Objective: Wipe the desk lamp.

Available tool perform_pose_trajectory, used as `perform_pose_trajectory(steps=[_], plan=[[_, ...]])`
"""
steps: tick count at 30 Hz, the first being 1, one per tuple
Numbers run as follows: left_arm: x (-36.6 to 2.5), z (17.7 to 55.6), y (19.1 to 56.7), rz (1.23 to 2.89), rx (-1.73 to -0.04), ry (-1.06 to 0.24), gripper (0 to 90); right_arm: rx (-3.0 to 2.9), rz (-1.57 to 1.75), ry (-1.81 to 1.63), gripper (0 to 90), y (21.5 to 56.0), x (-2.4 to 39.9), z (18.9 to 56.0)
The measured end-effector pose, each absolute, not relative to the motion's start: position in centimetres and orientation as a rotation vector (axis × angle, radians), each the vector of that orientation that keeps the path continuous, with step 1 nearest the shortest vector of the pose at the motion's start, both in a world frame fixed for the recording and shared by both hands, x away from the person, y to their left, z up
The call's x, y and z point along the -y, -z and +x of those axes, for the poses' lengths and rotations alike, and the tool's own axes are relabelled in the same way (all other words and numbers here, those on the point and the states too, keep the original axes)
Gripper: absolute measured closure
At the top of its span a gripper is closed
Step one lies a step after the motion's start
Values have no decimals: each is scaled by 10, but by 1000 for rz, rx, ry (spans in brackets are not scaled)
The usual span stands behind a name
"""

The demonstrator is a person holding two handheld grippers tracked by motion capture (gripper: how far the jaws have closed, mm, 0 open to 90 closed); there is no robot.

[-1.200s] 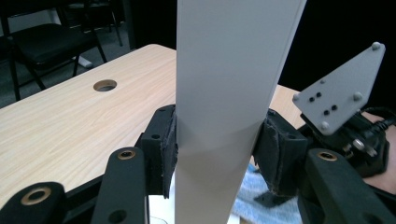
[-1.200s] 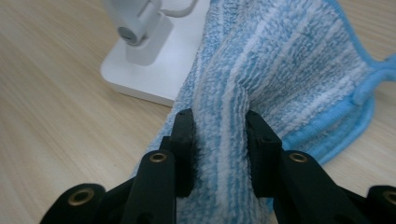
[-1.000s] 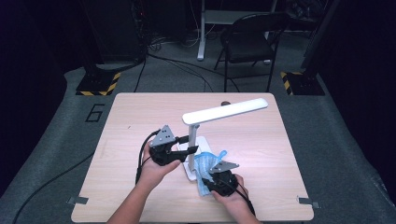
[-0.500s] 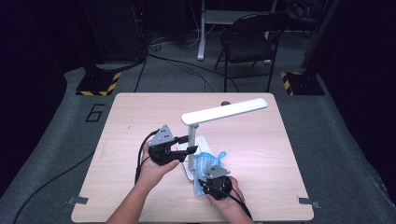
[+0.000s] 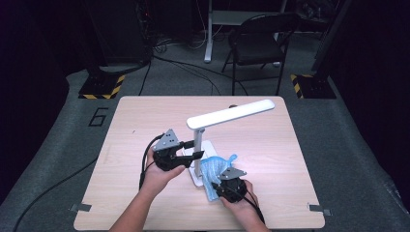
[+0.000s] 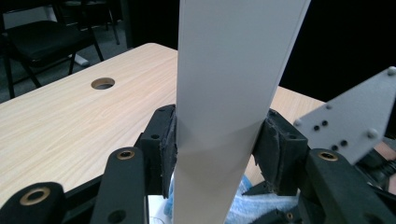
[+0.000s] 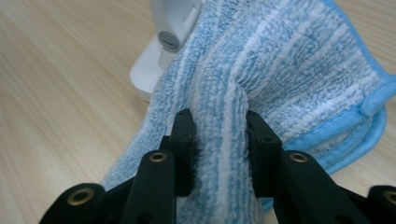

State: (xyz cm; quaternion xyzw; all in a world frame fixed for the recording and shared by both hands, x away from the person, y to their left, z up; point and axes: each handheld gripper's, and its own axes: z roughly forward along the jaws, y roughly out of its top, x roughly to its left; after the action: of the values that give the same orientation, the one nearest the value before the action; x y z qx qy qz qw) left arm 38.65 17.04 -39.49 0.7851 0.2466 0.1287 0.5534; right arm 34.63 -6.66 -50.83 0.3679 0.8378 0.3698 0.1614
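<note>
Your left gripper (image 5: pixel 193 155) clamps the white lamp (image 5: pixel 227 114) post, near the table's (image 5: pixel 121 135) front middle. Your right gripper (image 7: pixel 215 140) pinches the blue-and-white striped cloth (image 7: pixel 289 70), bunched over the lamp's base.

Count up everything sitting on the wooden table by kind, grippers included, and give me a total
White desk lamp with a flat bar head: 1
Blue and white striped microfibre cloth: 1
Black two-jaw grippers: 2, the left gripper clamped on the lamp's upright post, the right gripper pinching a fold of the cloth
Total: 4
</note>
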Motion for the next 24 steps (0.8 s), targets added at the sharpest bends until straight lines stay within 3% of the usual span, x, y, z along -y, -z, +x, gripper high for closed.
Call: perform_pose_trajectory(steps=[13,24], plan=[[-171,387,395,1855,-586,-304,514,-2287,1225,-1040,676,508,104,366],[-170,388,395,1854,-587,-308,512,-2246,1229,-1020,672,510,102,365]])
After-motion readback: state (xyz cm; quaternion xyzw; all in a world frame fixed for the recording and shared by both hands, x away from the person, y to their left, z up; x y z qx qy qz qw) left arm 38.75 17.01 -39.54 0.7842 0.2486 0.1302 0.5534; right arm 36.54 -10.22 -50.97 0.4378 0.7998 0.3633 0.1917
